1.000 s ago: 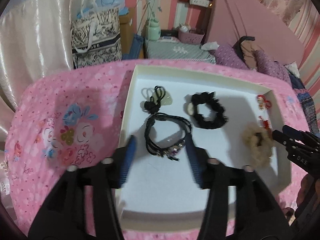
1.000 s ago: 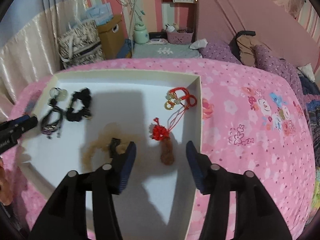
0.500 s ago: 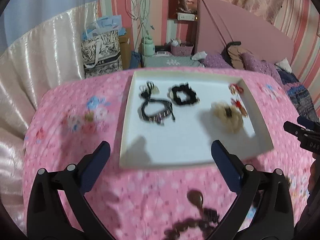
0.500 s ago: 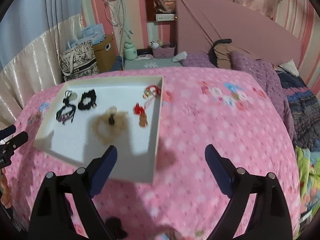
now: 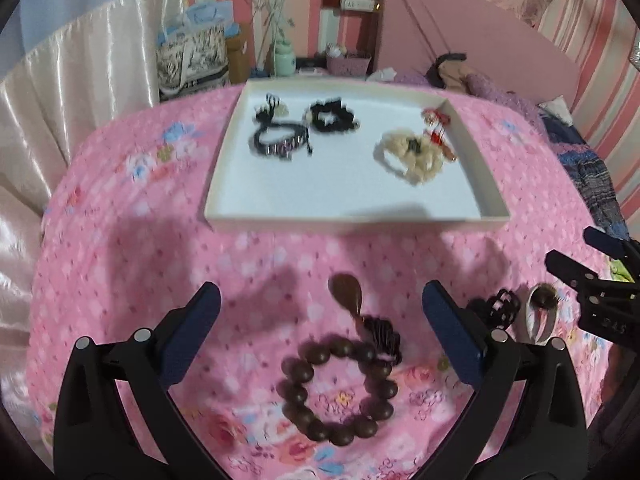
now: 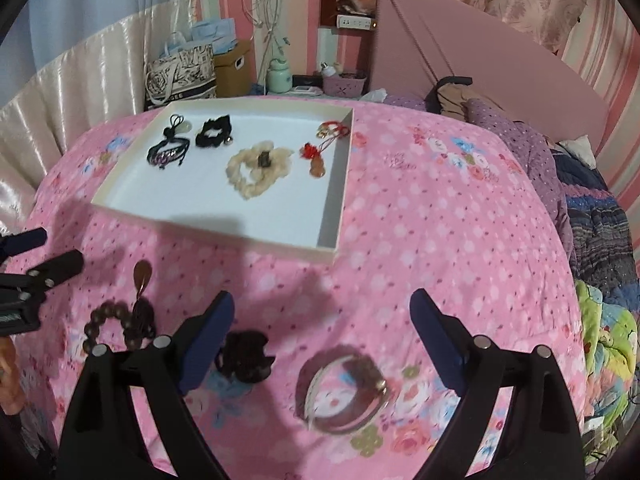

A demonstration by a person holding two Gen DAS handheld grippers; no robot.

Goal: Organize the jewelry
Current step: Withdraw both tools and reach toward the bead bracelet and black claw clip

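Both tools gape empty: the bead bracelet [image 5: 338, 392] lies just ahead between the left tool [image 5: 318, 334] tips, the bangle [image 6: 342, 390] likewise under the right tool [image 6: 320, 338]

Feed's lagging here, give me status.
Left gripper and right gripper open, empty. Bead bracelet and bangle on bedspread, outside tray. Nothing blocking.
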